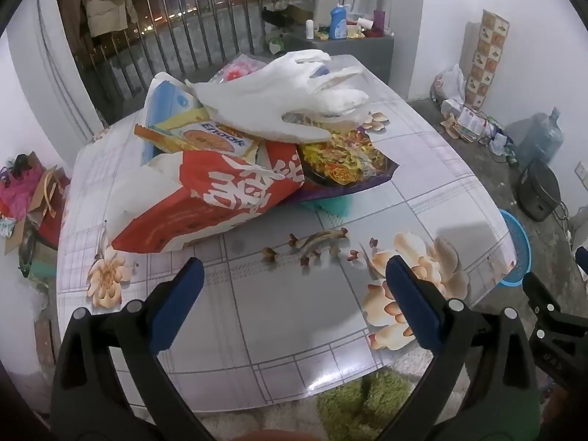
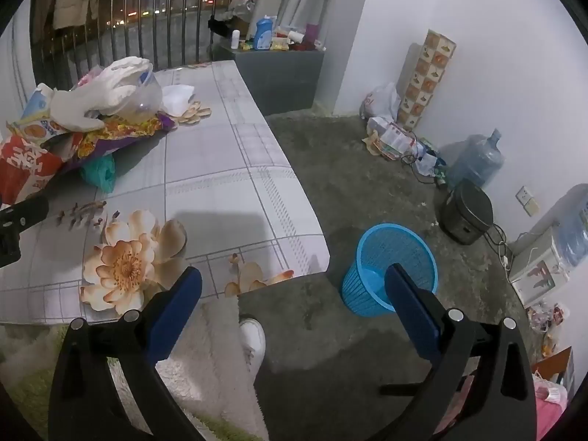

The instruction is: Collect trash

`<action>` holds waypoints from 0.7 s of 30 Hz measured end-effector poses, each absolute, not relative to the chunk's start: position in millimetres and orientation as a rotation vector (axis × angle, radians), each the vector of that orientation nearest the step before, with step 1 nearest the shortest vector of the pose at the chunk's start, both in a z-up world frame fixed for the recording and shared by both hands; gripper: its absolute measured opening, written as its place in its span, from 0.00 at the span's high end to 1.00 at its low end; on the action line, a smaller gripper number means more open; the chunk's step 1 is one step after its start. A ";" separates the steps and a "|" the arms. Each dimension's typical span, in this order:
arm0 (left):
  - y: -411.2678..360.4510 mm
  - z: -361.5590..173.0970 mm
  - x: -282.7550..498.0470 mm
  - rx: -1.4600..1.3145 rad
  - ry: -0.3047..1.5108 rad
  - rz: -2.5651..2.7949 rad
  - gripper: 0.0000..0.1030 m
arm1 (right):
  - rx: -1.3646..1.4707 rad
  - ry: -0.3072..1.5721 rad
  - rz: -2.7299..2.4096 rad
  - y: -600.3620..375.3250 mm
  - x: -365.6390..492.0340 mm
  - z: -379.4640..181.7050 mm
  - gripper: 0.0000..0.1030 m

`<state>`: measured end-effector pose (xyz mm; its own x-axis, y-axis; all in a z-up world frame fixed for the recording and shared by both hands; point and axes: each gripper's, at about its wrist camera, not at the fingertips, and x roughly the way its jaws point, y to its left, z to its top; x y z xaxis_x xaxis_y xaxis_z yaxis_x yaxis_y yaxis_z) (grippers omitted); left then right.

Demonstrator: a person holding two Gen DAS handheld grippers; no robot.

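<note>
A heap of trash lies on the table [image 1: 279,316]: a red and white bag [image 1: 205,202], a yellow wrapper [image 1: 213,139], a white glove [image 1: 294,99], a purple and yellow wrapper [image 1: 349,161] and a teal bag [image 1: 330,205]. My left gripper [image 1: 294,272] is open and empty above the table, short of the heap. My right gripper [image 2: 294,283] is open and empty over the table's near right corner, with the blue mesh trash basket [image 2: 389,268] on the floor just beyond it. The heap also shows in the right wrist view [image 2: 92,125], far left.
The table edge [image 2: 294,198] runs beside bare concrete floor. A dark rice cooker [image 2: 466,213], a water jug [image 2: 477,161], a patterned box [image 2: 426,77] and cables sit along the right wall. A grey cabinet [image 2: 272,70] with bottles stands behind the table.
</note>
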<state>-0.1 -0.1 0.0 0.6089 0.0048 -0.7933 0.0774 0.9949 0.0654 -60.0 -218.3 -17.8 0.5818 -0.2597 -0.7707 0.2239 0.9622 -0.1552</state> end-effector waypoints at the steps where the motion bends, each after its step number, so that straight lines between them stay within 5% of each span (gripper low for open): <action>1: -0.3 0.1 -0.2 0.101 0.913 -0.040 0.07 | -0.043 0.907 -0.282 -218.4 -60.1 -17.8 0.06; 21: -0.3 -0.1 -0.6 0.094 0.915 -0.038 0.07 | -0.043 0.900 -0.283 -218.5 -59.0 -15.4 0.06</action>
<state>-0.6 -0.3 -0.1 0.6097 0.0076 -0.7926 0.0728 0.9952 0.0655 -59.0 -218.5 -15.4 0.5869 -0.2606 -0.7666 0.2246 0.9620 -0.1551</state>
